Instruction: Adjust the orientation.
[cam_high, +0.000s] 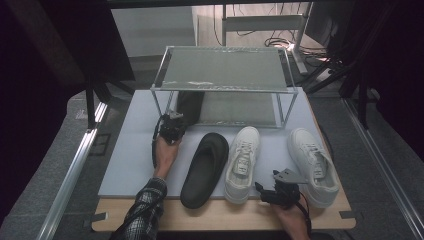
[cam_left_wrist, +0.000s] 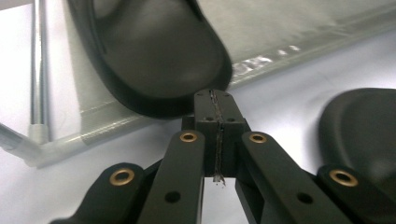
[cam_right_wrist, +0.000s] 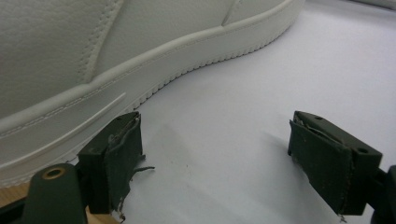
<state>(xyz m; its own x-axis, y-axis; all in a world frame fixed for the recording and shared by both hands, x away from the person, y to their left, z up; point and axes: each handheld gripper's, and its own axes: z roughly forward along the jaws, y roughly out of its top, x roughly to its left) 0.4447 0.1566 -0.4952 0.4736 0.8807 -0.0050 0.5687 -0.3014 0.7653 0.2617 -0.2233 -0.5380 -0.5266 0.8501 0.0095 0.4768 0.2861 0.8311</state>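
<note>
Left gripper (cam_left_wrist: 217, 100) clamped tight, empty, tips at black slide (cam_left_wrist: 154, 51) on rack shelf (cam_left_wrist: 299, 28). Right gripper (cam_right_wrist: 215, 163) jaws wide apart, empty, beside white sneaker (cam_right_wrist: 116, 56).

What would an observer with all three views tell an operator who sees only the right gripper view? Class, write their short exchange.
Operator: I see one white shoe beside my open right gripper. Any other footwear?
Observer: Yes, a black slipper lies on the mat too.
Operator: Where is the left gripper?
Observer: The left gripper is shut, with its tips at a second slipper on the rack's lower shelf.
</note>
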